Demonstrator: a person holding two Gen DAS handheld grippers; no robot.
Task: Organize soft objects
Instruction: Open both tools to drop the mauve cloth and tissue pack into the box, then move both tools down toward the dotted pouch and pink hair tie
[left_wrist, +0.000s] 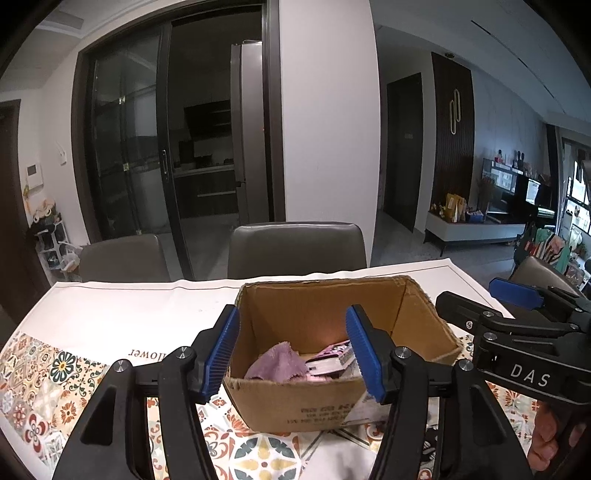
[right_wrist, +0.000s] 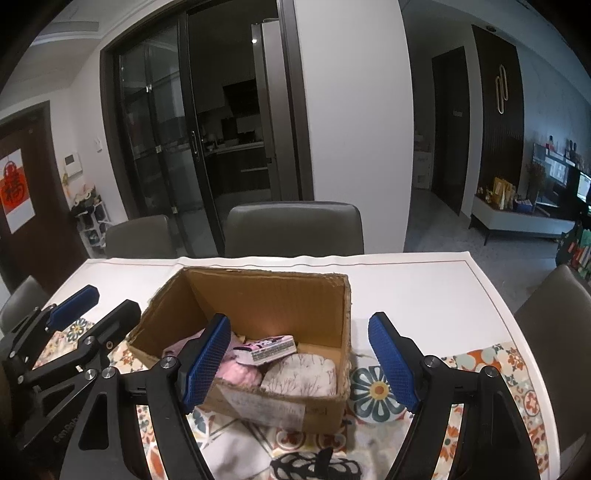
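Now, left tool: the left tool (left_wrist: 295, 349) hangs with its blue-padded fingers spread apart and nothing between them, over the near left part of the cardboard box (left_wrist: 295, 406); one finger (left_wrist: 221, 354) sits outside the left wall, the other over the inside
Right tool: the right tool (right_wrist: 301, 363) is likewise spread wide and holds nothing, straddling the box's right side, with one finger (right_wrist: 205, 363) over the interior and the other (right_wrist: 393, 369) beyond the right wall
Box: open-topped, standing on the table (right_wrist: 424, 295), its base on the tile-patterned end of the tablecloth (left_wrist: 48, 387)
Contents: a pink cloth (left_wrist: 277, 363) lies at the left of the floor; a pink-printed packet (right_wrist: 267, 349) rests tilted on top of the pile; a pale cloth with a fine branch print (right_wrist: 301, 374) fills the near right corner
Beyond: two grey chairs (right_wrist: 295, 229) stand at the table's far edge
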